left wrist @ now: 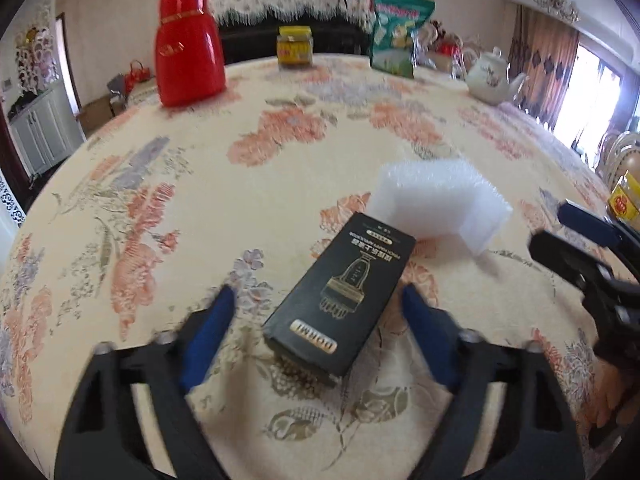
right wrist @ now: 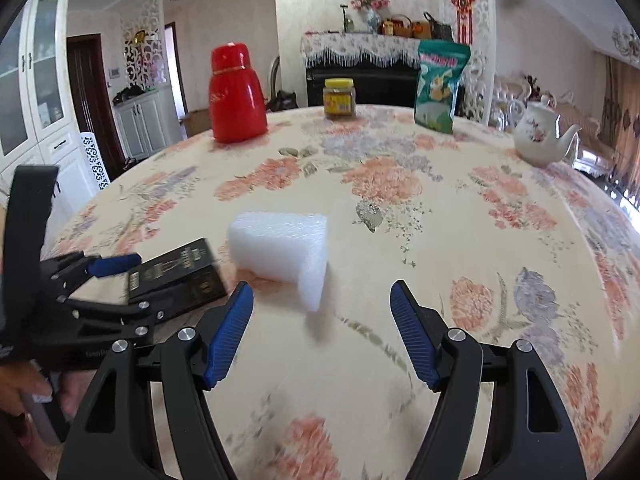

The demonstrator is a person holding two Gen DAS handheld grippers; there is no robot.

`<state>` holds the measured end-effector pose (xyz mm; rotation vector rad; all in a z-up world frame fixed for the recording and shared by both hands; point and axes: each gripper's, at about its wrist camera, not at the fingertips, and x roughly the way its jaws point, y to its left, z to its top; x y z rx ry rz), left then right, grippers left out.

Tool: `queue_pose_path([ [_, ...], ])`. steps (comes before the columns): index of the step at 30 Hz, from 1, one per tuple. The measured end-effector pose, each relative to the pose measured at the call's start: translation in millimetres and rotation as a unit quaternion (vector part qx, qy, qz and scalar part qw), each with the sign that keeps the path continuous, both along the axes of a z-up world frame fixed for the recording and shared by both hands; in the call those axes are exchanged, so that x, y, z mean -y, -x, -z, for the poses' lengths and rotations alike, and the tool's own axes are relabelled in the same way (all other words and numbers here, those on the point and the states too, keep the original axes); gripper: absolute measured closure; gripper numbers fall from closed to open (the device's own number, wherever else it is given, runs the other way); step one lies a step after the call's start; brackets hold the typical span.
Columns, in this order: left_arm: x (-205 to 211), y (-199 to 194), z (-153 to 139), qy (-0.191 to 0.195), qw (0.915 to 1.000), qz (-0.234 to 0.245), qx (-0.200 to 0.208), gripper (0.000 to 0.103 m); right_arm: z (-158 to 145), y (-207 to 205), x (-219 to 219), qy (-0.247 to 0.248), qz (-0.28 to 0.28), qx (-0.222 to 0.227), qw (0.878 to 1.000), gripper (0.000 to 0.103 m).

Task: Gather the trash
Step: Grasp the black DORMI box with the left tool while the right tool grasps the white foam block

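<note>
Left gripper (left wrist: 316, 300) straddles the black box (left wrist: 340, 296) on the table (left wrist: 200, 208), jaws wide, pads not touching. Light, stiff cardboard, I'd say: pinch its long sides. Foam block (left wrist: 436, 204) lies just beyond.

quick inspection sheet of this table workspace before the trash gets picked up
surface: round table under a cream floral tablecloth, flat.
job's things: black cardboard box with gold print lying flat; white foam packing block just beyond it, their corners look to meet.
clutter: red metal flask, yellow-lidded jar, green snack bag and white floral teapot along the far edge.
grippers: left hand-held gripper open, blue pads either side of the box, not pressing; right hand-held gripper open, short of the foam.
cables: nothing seen.
surroundings: lace-covered dark sideboard, white cabinets, curtained window.
</note>
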<state>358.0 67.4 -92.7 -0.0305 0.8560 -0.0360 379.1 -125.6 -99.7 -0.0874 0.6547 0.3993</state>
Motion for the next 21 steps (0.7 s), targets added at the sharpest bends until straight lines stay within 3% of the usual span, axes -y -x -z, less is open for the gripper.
queue_pose_path([
  [1,0.7,-3.1,2.3,0.005,0.9999,0.007,-0.008,0.05,3.0,-8.1,-1.7,-0.002,-0.001,-0.009,1.0,0.035],
  [3,3.6,-6.6,5.1,0.004,0.9997,0.02,-0.016,0.065,6.8,-18.2,-6.0,-0.004,-0.01,-0.023,1.0,0.035],
  [7,7.1,9.1,-5.9,-0.015,0.9994,0.026,0.015,0.065,10.9,-36.8,-20.0,0.005,-0.034,-0.038,0.999,0.035],
  [14,-3.2,48.0,-29.3,-0.005,0.9982,0.0,0.06,0.065,23.1,-66.1,-45.1,0.025,-0.063,-0.07,0.995,0.031],
  [19,-2.5,52.8,-33.8,-0.011,0.9966,-0.005,0.082,0.065,26.0,-74.6,-58.3,0.036,-0.072,-0.076,0.994,0.03],
  [21,-2.7,52.4,-32.1,-0.011,0.9964,-0.005,0.084,0.065,26.8,-74.2,-61.9,0.04,-0.079,-0.077,0.993,0.04],
])
